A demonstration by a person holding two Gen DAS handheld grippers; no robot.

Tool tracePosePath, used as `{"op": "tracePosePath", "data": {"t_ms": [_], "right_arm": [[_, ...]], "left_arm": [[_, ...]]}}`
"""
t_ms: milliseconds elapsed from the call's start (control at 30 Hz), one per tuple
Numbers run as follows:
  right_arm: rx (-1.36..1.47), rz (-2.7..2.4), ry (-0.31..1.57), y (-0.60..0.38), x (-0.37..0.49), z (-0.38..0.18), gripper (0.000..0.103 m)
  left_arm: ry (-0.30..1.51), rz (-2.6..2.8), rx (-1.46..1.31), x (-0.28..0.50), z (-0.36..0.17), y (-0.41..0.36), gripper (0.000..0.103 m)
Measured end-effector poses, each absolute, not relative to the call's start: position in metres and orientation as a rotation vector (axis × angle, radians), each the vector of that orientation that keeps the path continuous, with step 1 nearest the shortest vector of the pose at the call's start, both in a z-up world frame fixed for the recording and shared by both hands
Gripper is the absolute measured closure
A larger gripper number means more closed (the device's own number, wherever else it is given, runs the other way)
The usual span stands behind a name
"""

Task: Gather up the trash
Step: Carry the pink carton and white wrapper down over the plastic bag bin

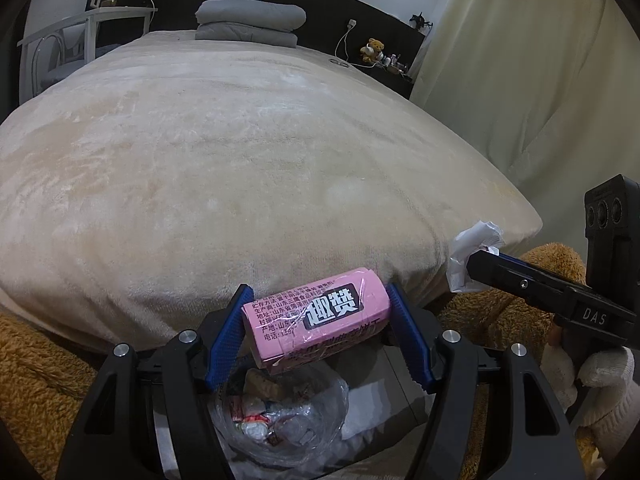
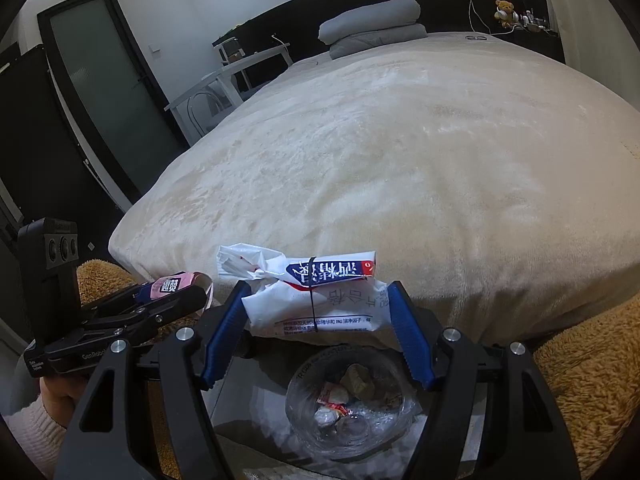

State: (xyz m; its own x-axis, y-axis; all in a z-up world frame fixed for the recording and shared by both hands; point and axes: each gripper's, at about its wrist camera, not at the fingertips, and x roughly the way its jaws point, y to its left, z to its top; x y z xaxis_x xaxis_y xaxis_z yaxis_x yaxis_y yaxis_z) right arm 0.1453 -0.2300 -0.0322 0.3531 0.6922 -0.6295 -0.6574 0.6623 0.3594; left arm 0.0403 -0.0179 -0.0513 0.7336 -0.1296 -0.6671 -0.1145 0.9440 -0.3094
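My left gripper (image 1: 316, 334) is clamped on the pink box (image 1: 316, 322) and my right gripper (image 2: 316, 328) on the white wrapper (image 2: 316, 304), both poised over the bin (image 2: 348, 400). The bin already holds scraps, the bed (image 1: 240, 160) looks cleared, and I judge only the two drops remain.

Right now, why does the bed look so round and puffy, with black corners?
Left wrist view: the fisheye lens bulges the bed and leaves dark corners. Right wrist view: same bulge; the door leans, and the clear trash bag shows small glints. Both views look sharp.
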Motion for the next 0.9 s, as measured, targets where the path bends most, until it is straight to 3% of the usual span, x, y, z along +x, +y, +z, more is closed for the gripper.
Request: {"op": "tracePosePath", "data": {"t_ms": [367,900], "right_arm": [[0.031,0.872,1.018,-0.221,0.135,-0.068,0.034],[0.003,0.765,1.319,-0.209,0.148,-0.129,0.034]], "left_arm": [[0.864,-0.023,-0.411,0.033,-0.080,-0.019,0.037],[1.169,0.000,-0.458,0.056,-0.146,-0.018,0.037]]}}
